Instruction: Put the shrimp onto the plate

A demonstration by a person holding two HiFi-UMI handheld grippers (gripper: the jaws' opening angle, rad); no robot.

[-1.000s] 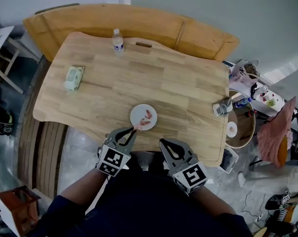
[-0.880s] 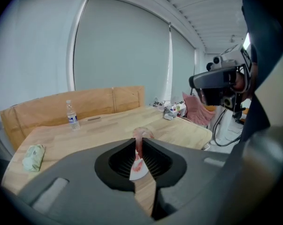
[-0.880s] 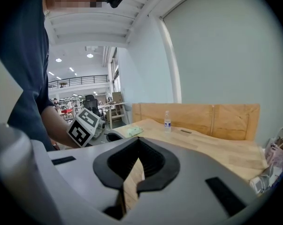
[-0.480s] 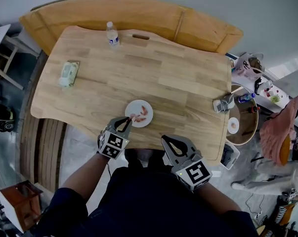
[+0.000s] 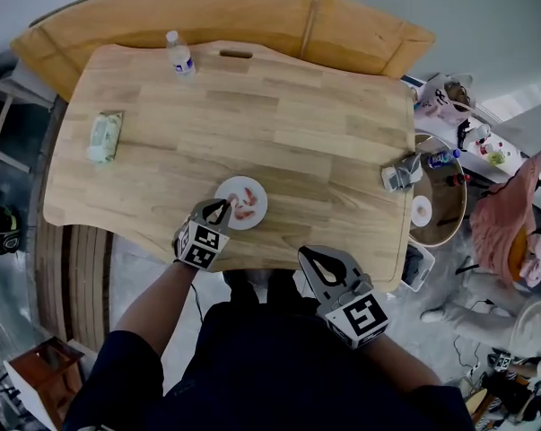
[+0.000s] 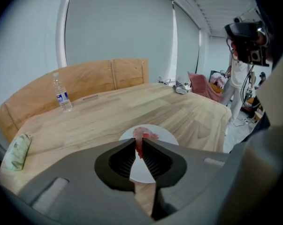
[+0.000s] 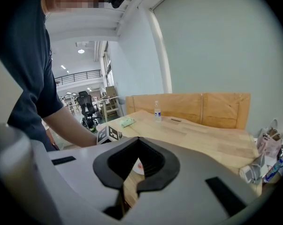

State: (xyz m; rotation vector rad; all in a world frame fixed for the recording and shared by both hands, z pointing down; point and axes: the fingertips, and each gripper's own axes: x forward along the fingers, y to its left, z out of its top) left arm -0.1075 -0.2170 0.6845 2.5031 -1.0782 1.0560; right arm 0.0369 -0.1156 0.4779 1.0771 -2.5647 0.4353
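A small white plate (image 5: pixel 255 197) lies near the wooden table's front edge, with pink shrimp (image 5: pixel 246 210) on it. My left gripper (image 5: pixel 223 206) reaches over the plate's near-left rim and is shut on a red-pink shrimp (image 6: pixel 139 145). In the left gripper view that shrimp hangs between the jaws just above the plate (image 6: pixel 162 136), and another shrimp (image 6: pixel 145 134) lies beyond it. My right gripper (image 5: pixel 324 263) is shut and holds nothing; it sits off the table's front edge, right of the plate. Its own view (image 7: pixel 138 140) shows the plate (image 7: pixel 137 166) through the jaw gap.
A water bottle (image 5: pixel 178 55) stands at the table's far edge and a green wipes pack (image 5: pixel 101 136) lies far left. A grey object (image 5: pixel 401 172) sits at the right edge, beside a round side table (image 5: pixel 442 227). A wooden bench (image 5: pixel 252 21) curves behind the table.
My left gripper has carried the shrimp forward from the plate's near edge to over the plate. The right gripper has stayed by the table's front edge.
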